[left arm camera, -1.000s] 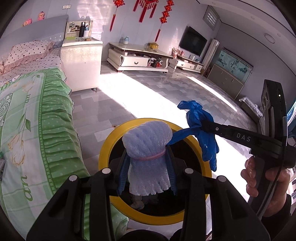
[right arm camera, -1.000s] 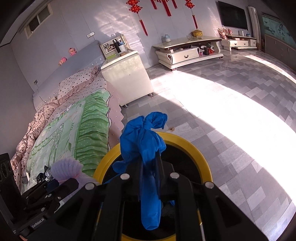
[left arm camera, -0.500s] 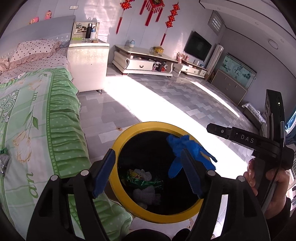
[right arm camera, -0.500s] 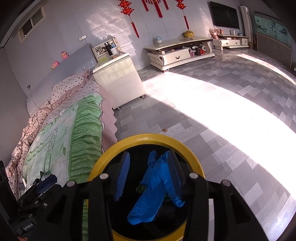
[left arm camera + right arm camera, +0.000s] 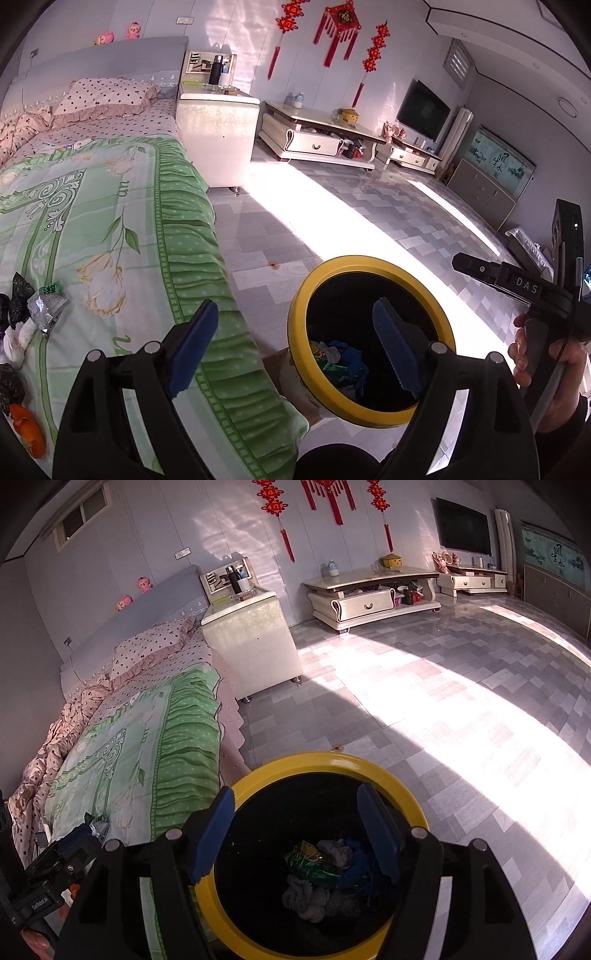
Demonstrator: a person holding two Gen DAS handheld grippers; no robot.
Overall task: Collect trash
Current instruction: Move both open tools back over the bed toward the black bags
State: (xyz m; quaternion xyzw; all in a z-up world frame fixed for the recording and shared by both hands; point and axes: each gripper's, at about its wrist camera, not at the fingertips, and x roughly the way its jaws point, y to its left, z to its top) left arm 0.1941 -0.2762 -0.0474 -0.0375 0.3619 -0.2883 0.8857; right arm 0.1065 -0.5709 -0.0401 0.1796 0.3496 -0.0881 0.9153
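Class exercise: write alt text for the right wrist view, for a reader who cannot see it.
The right gripper hangs over a yellow-rimmed trash bin, its blue-padded fingers opening with nothing between them; crumpled trash lies at the bottom. A green bedspread is to the left, sunlit grey floor tiles beyond.

**Hard sun, deep shadow, fisheye bend**

Strong daylight falls across the tiled floor (image 5: 461,709) in a broad, blown-out band. Bed (image 5: 110,221) lies in soft shade. Bin (image 5: 332,764) interior is near black, contents dim. Walls and ceiling curve at the edges; corners vignette to black. Focus is sharp, with no motion blur.
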